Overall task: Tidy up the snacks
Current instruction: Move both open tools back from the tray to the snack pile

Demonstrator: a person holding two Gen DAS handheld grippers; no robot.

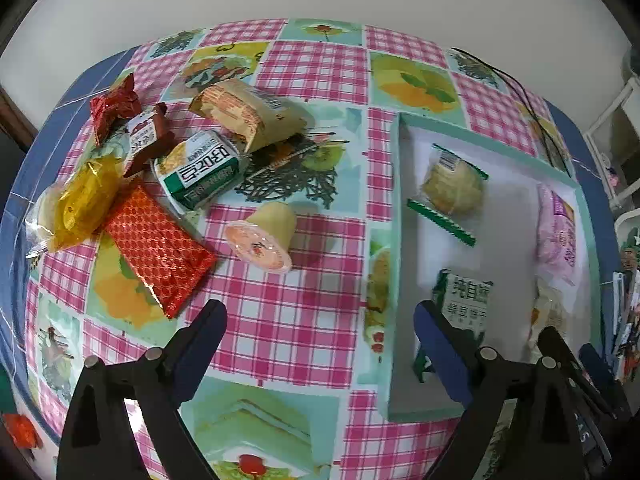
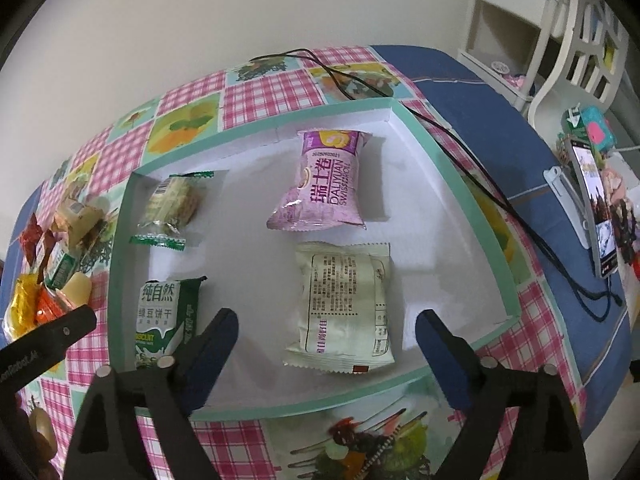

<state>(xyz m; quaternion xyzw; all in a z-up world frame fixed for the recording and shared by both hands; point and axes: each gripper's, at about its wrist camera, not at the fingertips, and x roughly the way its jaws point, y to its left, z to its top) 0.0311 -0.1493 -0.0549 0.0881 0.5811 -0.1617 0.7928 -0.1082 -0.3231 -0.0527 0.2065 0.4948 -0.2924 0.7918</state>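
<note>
I count four packets in the tray (image 2: pixel 256 410); the white packet (image 2: pixel 344 312) lies between my right gripper's (image 2: pixel 326 336) open, empty jaws. Left gripper (image 1: pixel 320 320) likewise open, empty. The pile (image 1: pixel 160 184) on the cloth remains unsorted.

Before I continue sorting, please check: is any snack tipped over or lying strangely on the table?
Yes. The jelly cup lies tipped on its side on the tablecloth, left of the tray, sealed lid facing the camera. Nothing appears spilled.
</note>
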